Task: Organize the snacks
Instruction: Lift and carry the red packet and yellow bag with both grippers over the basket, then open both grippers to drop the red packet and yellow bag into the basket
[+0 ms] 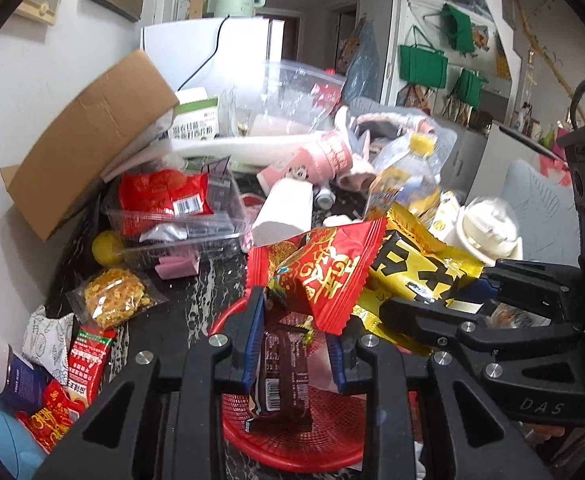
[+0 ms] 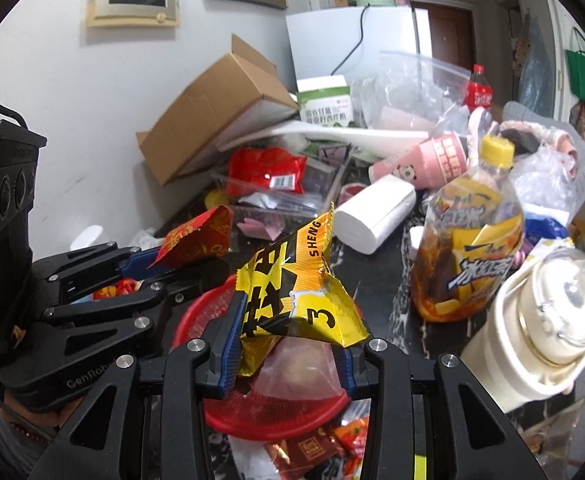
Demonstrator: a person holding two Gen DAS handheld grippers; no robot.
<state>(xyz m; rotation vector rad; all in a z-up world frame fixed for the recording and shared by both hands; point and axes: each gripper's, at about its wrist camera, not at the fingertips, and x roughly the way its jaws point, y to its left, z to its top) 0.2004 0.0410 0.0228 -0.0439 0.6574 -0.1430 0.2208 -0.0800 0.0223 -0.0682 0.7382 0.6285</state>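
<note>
My left gripper (image 1: 296,344) is shut on a red snack packet (image 1: 328,272) and holds it over a red mesh basket (image 1: 292,436). A dark brown snack bar (image 1: 280,380) lies in the basket below it. My right gripper (image 2: 288,344) is shut on a yellow and black snack packet (image 2: 296,292) above the same basket (image 2: 204,312). A pink packet (image 2: 296,372) lies in the basket under it. The right gripper shows in the left wrist view (image 1: 432,304), the left one in the right wrist view (image 2: 196,264), still with its red packet (image 2: 196,240).
Dark cluttered tabletop. A cardboard box (image 1: 88,140), a clear tray with a red packet (image 1: 164,196), a white roll (image 1: 288,208), an iced tea bottle (image 2: 472,240), a white flask (image 2: 540,328), loose snacks at left (image 1: 112,296) and below the basket (image 2: 312,448).
</note>
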